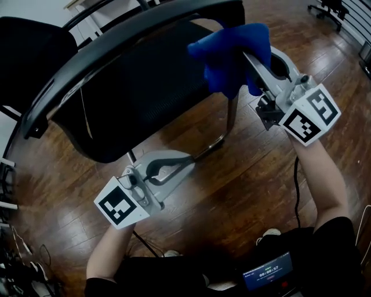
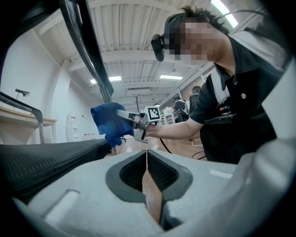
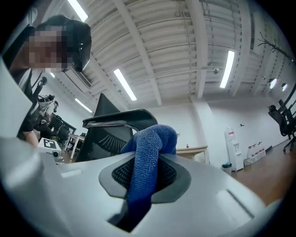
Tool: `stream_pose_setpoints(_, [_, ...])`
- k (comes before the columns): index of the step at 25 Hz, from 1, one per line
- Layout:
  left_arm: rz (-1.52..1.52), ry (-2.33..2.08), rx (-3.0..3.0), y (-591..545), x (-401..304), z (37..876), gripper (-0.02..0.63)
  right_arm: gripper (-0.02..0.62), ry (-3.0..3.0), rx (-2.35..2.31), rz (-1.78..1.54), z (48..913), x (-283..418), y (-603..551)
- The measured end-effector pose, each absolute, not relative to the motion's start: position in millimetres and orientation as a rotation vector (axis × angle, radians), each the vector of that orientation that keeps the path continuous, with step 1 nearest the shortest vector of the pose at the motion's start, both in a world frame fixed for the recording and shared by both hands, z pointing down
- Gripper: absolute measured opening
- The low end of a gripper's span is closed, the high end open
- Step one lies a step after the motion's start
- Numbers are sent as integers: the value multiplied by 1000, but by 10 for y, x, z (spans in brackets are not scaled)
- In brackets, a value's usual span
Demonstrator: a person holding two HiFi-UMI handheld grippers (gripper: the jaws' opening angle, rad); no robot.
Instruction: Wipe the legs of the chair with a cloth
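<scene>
- Glossy wooden floor (image 1: 232, 191) with a black cable (image 1: 296, 191) lying across it
- Small lit screen (image 1: 268, 271) at the head view's lower edge
- Another office chair (image 1: 327, 8) far off
- Water dispenser (image 3: 232, 148) by a white wall
- Long ceiling lights (image 3: 124, 84)

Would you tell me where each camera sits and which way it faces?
Head view: on the person's head, facing steeply down at the black chair and floor; both forearms, left gripper and right gripper show.
Left gripper view: on the left gripper, looking up along its shut jaws at the person's torso.
Right gripper view: on the right gripper, looking up past the clamped blue cloth at the chair back; the person's head shows at upper left.
Shared: head and left gripper views both show the right gripper holding the cloth.
</scene>
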State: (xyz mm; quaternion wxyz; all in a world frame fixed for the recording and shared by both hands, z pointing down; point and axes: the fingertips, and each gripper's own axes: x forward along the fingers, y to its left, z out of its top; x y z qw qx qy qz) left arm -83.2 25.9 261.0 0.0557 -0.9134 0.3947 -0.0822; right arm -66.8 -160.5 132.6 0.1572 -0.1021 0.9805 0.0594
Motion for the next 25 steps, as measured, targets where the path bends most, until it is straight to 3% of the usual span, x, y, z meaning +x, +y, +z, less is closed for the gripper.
stream_pose_setpoints(6, [-225, 1218, -2777, 215, -867, 2631, 1, 57, 2916, -302, 108, 2097, -654, -1749])
stream_pose_setpoints(16, [-274, 1226, -2782, 212, -783, 2610, 1, 57, 3478, -448, -141, 4671, -706, -2001])
stream_pose_setpoints(22, [-281, 1218, -2772, 256, -799, 2584, 2, 57, 3584, -595, -422, 5283, -697, -1965])
stream_pose_setpoints(25, [-258, 1206, -2774, 263, -811, 2535, 1, 57, 3522, -617, -468, 5022, -755, -1980])
